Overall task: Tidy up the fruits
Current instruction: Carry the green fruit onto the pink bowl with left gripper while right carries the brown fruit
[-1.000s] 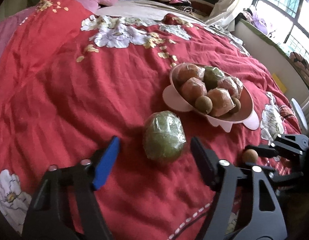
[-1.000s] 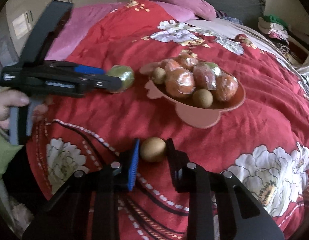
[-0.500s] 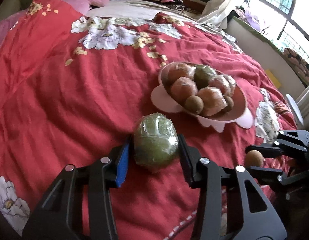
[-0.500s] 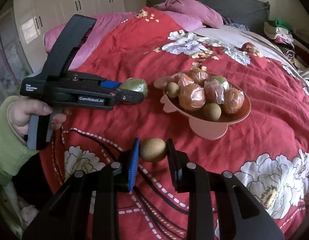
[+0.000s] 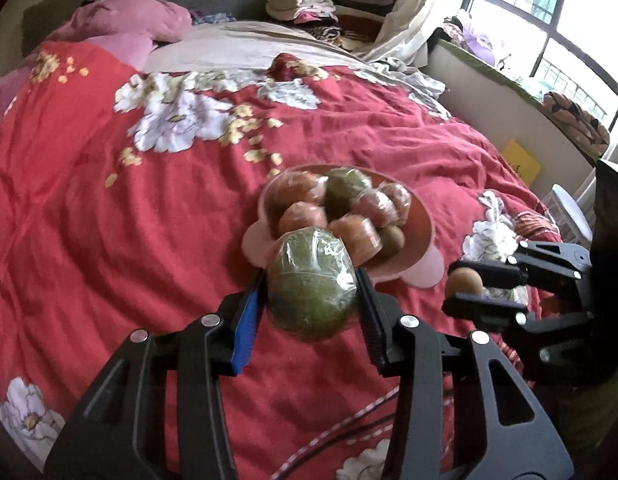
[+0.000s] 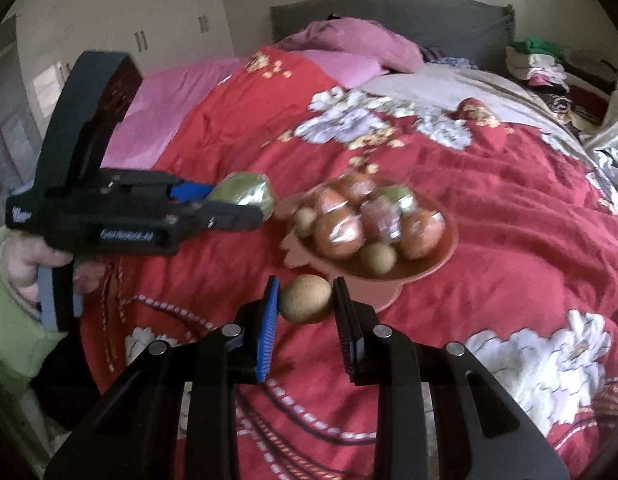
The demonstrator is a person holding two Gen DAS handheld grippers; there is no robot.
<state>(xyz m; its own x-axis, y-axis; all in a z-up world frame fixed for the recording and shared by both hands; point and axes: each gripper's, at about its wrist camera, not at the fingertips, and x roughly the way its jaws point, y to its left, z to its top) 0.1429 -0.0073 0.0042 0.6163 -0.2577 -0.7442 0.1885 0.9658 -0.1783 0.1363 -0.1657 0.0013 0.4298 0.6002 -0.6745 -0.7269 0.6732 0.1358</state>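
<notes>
Heaped pink dish beyond held fruit

Right gripper clamps what looks like a brown kiwi.

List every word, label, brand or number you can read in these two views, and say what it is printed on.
White lettering on the side of the left gripper: too blurred to read.
Small white mark at that tool's rear: too blurred to read.
Nothing else carries readable text.
</notes>
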